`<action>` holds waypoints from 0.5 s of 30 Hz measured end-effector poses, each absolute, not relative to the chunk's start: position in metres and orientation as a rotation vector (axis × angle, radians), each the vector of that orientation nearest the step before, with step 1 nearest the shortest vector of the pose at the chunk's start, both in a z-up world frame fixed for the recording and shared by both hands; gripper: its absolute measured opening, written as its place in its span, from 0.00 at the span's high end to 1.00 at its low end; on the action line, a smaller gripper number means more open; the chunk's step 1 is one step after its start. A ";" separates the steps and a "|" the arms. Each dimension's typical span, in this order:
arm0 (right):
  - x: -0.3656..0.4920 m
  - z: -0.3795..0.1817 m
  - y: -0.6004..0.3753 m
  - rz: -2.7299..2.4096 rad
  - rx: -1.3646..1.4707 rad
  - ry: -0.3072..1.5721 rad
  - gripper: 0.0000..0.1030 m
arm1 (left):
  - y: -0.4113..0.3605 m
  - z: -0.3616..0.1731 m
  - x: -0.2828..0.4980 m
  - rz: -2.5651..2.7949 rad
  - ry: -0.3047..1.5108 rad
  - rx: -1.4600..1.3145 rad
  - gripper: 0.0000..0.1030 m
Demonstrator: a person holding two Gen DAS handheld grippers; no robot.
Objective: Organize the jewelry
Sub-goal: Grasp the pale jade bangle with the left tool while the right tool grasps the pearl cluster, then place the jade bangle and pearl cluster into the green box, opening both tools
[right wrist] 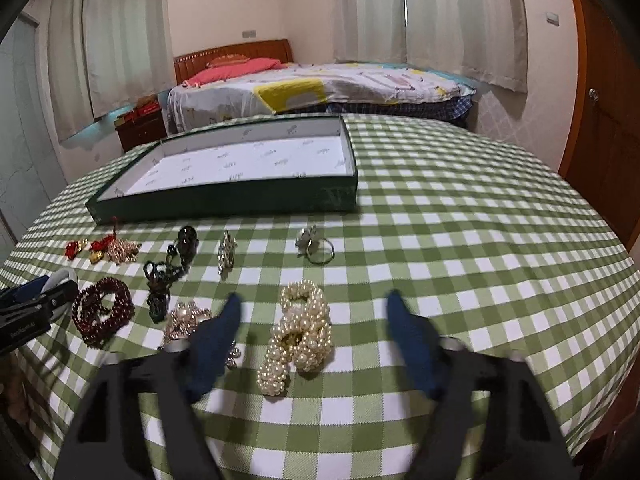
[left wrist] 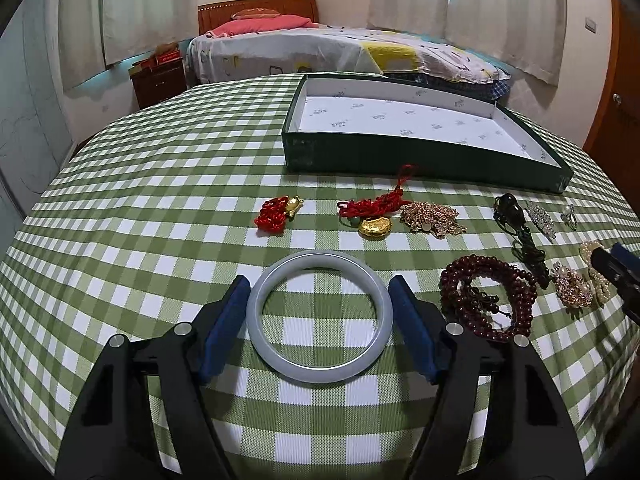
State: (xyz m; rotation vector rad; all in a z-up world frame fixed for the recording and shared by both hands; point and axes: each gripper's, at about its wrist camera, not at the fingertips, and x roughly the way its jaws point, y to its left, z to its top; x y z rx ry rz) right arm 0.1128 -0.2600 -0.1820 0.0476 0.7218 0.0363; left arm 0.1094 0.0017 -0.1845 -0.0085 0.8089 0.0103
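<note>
A pale jade bangle (left wrist: 256,300) lies flat on the green checked tablecloth (left wrist: 160,208). My left gripper (left wrist: 318,280) straddles it, with both blue pads (left wrist: 222,328) against its outer sides. A cream pearl bracelet cluster (right wrist: 300,332) lies between the fingers of my right gripper (right wrist: 314,299), which is open with bare cloth showing on both sides of the pearls. The dark green box (left wrist: 420,156) with a white lining stands empty at the back. The right wrist view shows the left gripper (right wrist: 36,304) at its left edge.
Loose pieces lie in a row before the box (right wrist: 224,200): red knotted charms (left wrist: 276,214), a gold pendant (left wrist: 372,226), a gold chain heap (left wrist: 432,218), a dark bead bracelet (right wrist: 102,310), a dark tassel pendant (right wrist: 160,280), brooches (right wrist: 227,254) and a ring (right wrist: 318,246). A bed stands beyond the table.
</note>
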 end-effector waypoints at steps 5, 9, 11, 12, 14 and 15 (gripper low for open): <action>0.112 -0.189 -0.259 0.042 0.039 0.748 0.62 | 0.002 -0.184 0.109 0.012 0.808 -0.011 0.33; 0.110 -0.188 -0.257 0.059 0.024 0.749 0.74 | 0.004 -0.182 0.107 0.017 0.805 -0.024 0.33; 0.109 -0.188 -0.257 0.061 0.022 0.749 0.75 | 0.006 -0.181 0.106 0.019 0.801 -0.031 0.33; 0.109 -0.188 -0.257 0.060 0.022 0.748 0.76 | 0.006 -0.181 0.106 0.020 0.797 -0.032 0.33; 0.109 -0.188 -0.257 0.060 0.023 0.746 0.76 | 0.006 -0.178 0.105 0.021 0.785 -0.032 0.33; 0.108 -0.187 -0.257 0.060 0.024 0.743 0.76 | 0.007 -0.178 0.104 0.019 0.781 -0.032 0.33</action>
